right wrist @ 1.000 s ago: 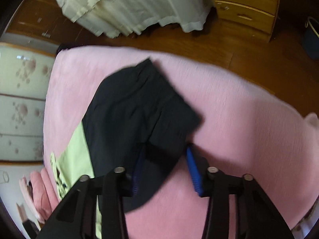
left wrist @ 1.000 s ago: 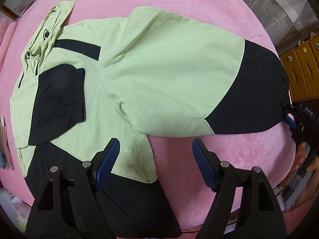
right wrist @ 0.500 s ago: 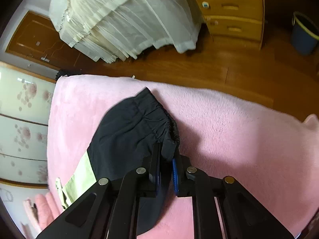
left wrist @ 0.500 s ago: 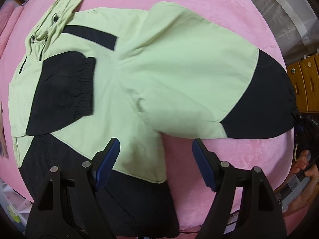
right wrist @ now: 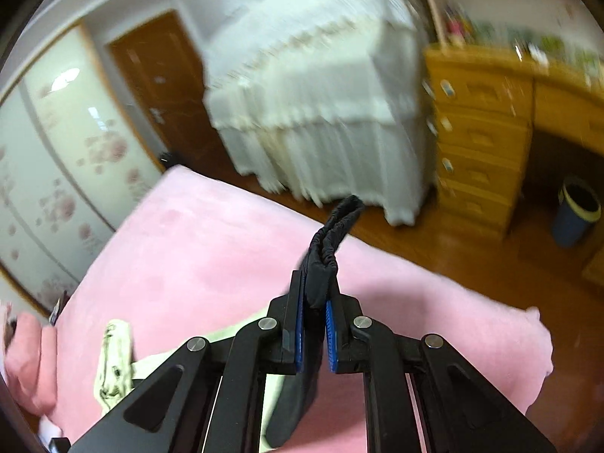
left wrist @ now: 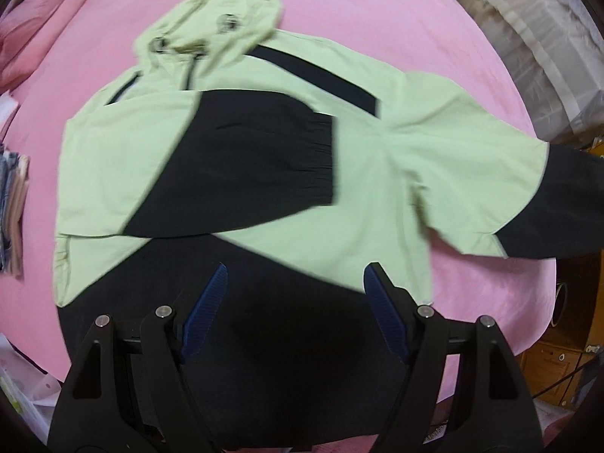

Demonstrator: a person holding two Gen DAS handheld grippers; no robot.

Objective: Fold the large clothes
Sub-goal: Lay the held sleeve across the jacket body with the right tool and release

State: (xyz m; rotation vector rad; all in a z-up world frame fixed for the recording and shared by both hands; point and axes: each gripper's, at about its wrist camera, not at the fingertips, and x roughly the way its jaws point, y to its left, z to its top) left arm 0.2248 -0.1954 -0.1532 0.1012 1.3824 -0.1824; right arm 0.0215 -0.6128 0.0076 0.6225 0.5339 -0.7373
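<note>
A light green and black hooded jacket [left wrist: 377,173] lies flat on the pink bed [left wrist: 377,15], hood at the far side. One sleeve with a black cuff [left wrist: 264,166] is folded across the chest. The other sleeve [left wrist: 490,188] stretches out to the right. My left gripper [left wrist: 296,294] is open and empty above the jacket's black hem. My right gripper [right wrist: 315,294] is shut on the black elastic cuff [right wrist: 332,241] of the right sleeve and holds it lifted above the bed [right wrist: 211,249]. The hood [right wrist: 113,362] shows at the lower left of the right wrist view.
A wooden chest of drawers [right wrist: 479,143] and a piece of furniture under a white cloth [right wrist: 321,105] stand beyond the bed on a wooden floor. A blue bin [right wrist: 577,211] stands at the right. Folded clothes [left wrist: 13,204] lie at the bed's left edge.
My right gripper closed on the sleeve cuff and lifted it off the bed. My left gripper shifted left, so it is now over the jacket's hem.
</note>
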